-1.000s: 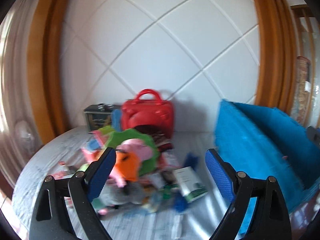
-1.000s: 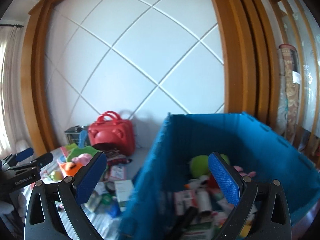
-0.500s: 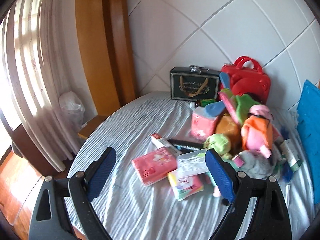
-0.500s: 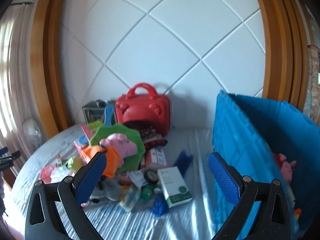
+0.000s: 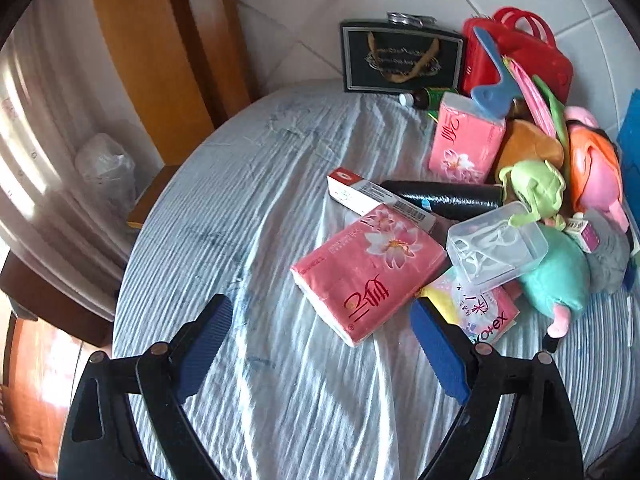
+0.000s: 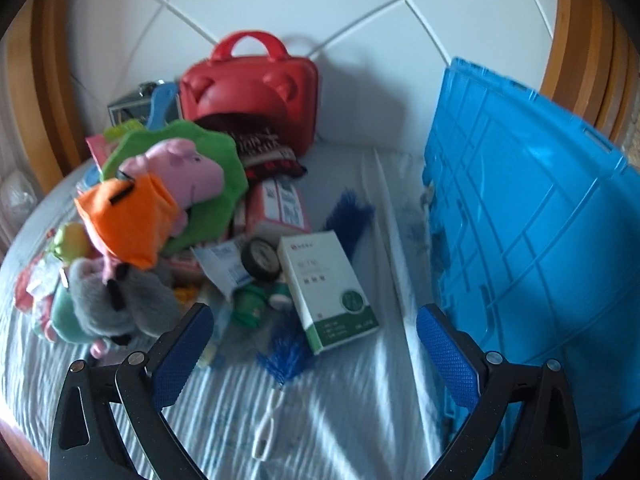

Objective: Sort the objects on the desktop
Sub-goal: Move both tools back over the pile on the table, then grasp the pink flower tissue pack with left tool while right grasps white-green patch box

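A heap of desktop objects lies on a round table with a striped cloth (image 5: 248,216). My left gripper (image 5: 320,320) hangs open just short of a pink tissue pack (image 5: 368,268), nothing between its blue pads. Beside the pack lie a clear plastic box (image 5: 496,244), a black roll (image 5: 444,198) and a second pink tissue pack (image 5: 464,140). My right gripper (image 6: 314,330) is open above a white-and-green box (image 6: 326,288) and a blue bottle brush (image 6: 286,354). A pink pig plush in orange (image 6: 160,196) tops the pile. The blue crate (image 6: 540,220) stands at the right.
A red handbag-shaped case (image 6: 252,92) and a dark gift box (image 5: 400,58) stand against the white wall at the back. Soft toys, a roll of black tape (image 6: 262,258) and small bottles crowd the pile. The table's left edge drops to a wooden stool (image 5: 152,196) and curtains.
Both grippers have dropped and tilted down toward the table. The left view swung left from the pile to the table's left side; the right view swung left from inside the crate to the pile.
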Action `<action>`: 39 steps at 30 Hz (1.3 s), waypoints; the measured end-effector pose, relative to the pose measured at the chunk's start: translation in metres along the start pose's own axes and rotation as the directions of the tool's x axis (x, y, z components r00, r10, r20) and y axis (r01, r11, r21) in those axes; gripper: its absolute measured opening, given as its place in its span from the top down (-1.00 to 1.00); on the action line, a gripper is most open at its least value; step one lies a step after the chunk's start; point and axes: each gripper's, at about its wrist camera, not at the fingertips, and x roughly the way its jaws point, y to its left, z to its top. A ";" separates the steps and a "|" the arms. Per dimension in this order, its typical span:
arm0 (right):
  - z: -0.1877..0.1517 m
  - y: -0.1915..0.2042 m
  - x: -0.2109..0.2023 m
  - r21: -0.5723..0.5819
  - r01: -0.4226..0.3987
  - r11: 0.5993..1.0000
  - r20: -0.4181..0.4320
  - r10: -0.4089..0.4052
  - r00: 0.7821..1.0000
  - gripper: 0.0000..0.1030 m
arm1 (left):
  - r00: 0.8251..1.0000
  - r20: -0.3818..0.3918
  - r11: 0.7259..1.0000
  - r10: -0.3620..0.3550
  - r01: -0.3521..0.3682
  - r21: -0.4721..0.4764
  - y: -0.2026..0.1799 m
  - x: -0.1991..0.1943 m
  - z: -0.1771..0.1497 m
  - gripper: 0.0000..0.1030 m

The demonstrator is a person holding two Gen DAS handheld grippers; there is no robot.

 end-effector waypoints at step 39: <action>0.033 -0.012 0.211 0.003 -0.117 0.993 -0.494 0.103 0.863 -0.74 | 0.919 -0.394 0.993 -0.013 0.059 0.105 -0.012 0.143 0.030 -0.89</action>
